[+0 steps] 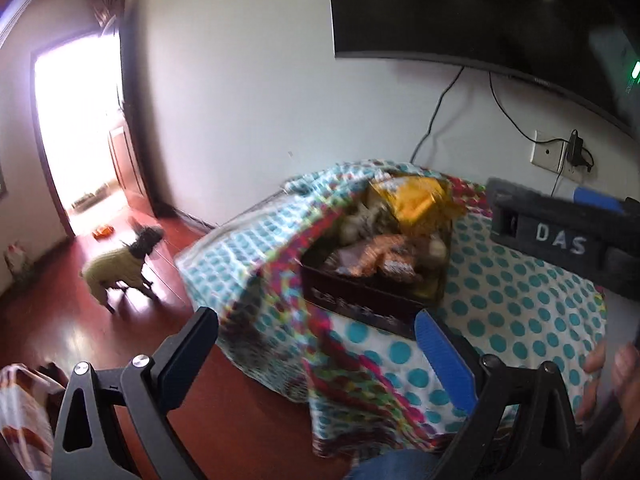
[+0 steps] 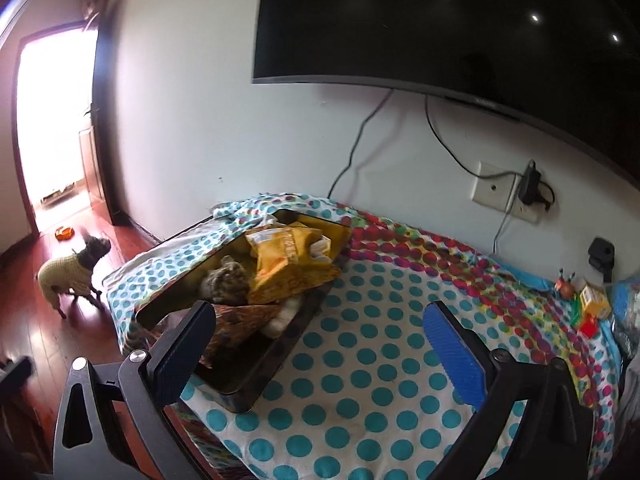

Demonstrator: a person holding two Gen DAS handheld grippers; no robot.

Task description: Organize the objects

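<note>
A dark box full of packets, a yellow bag on top, stands on a table covered with a dotted cloth. My left gripper is open and empty, above the table's near left corner. The right gripper's body crosses that view at the right. In the right wrist view the box, its yellow bag and the cloth lie below my right gripper, which is open and empty. Small toys and blocks sit at the table's far right.
A small dog in a yellow sweater stands on the red wood floor by a bright doorway; it also shows in the right wrist view. A TV hangs above, with cables and a wall socket.
</note>
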